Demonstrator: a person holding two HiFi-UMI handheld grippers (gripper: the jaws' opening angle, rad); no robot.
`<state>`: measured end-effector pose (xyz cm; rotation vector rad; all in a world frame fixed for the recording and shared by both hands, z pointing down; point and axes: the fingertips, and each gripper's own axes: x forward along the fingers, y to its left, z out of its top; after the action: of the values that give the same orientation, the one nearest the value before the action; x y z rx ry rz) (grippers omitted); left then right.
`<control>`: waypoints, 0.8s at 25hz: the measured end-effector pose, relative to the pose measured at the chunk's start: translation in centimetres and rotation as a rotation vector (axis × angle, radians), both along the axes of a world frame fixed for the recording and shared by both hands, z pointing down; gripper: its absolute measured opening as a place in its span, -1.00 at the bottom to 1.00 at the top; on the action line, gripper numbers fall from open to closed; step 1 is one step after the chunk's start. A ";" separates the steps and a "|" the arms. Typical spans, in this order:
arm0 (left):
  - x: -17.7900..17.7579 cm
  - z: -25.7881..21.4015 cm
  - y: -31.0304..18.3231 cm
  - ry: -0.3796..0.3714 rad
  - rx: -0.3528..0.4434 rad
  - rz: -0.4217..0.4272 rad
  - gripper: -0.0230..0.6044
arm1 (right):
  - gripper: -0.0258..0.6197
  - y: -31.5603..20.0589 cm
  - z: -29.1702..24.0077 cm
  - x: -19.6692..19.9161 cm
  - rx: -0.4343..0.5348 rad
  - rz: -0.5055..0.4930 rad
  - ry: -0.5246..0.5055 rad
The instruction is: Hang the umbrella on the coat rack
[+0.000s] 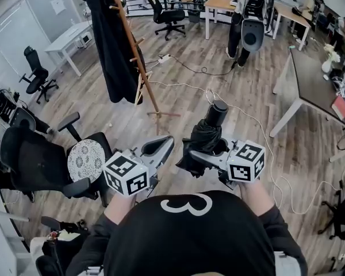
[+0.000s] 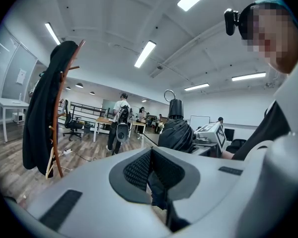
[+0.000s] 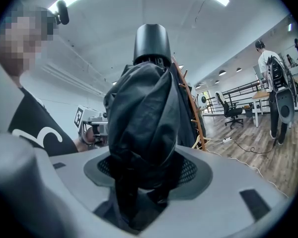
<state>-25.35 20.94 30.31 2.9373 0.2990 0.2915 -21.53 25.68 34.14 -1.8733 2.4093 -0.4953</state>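
Note:
A folded black umbrella (image 1: 204,140) stands upright between the jaws of my right gripper (image 1: 198,154), which is shut on its bunched fabric. Its black handle cap (image 1: 217,112) points up and away from me. In the right gripper view the umbrella (image 3: 144,123) fills the middle, with the pads pressed on both sides. My left gripper (image 1: 161,145) is level beside it on the left, jaws together with nothing in them. The wooden coat rack (image 1: 132,45) stands ahead and to the left, a black coat (image 1: 109,39) hanging on it. The left gripper view shows the rack (image 2: 64,108) off to the left.
Black office chairs (image 1: 34,165) and one with a round patterned seat (image 1: 86,160) stand close on the left. Cables (image 1: 241,119) trail over the wooden floor ahead. A dark table (image 1: 313,79) is on the right. A person with a backpack (image 1: 247,22) stands by the far desks.

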 end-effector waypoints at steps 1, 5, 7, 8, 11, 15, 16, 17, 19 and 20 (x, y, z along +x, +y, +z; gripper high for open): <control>0.2 -0.1 0.3 0.002 0.001 -0.004 -0.88 | -0.07 0.3 -0.1 0.2 0.002 -0.005 -0.003; 1.1 -0.7 2.4 0.022 0.009 -0.020 -0.88 | -0.07 2.2 -0.3 1.3 0.002 -0.020 0.010; 1.2 -0.6 3.4 0.029 0.012 -0.023 -0.88 | -0.07 3.1 -0.1 1.5 0.001 -0.022 0.014; 1.2 -0.4 3.7 0.033 0.013 -0.023 -0.88 | -0.07 3.5 0.2 1.4 -0.001 -0.022 0.012; 1.1 0.3 4.7 0.036 0.016 -0.014 -0.88 | -0.07 4.4 0.9 1.7 -0.001 -0.013 -0.009; 2.0 0.3 6.1 0.036 0.028 0.000 -0.88 | -0.07 5.8 1.3 2.7 0.005 0.010 -0.031; 2.2 0.1 6.4 0.040 0.031 0.003 -0.88 | -0.07 6.0 1.3 2.9 0.007 0.016 -0.033; 2.5 0.0 6.6 0.045 0.035 0.007 -0.88 | -0.07 6.2 1.4 3.2 0.009 0.021 -0.035; 3.0 0.1 6.8 0.047 0.048 0.012 -0.88 | -0.07 6.4 1.6 3.9 0.011 0.037 -0.039; 3.2 0.3 6.9 0.043 0.051 0.015 -0.88 | -0.07 6.6 1.8 4.2 0.011 0.046 -0.043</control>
<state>-22.14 27.82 30.58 2.9961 0.3244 0.2425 -17.31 32.25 35.92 -1.8884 2.3320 -0.5133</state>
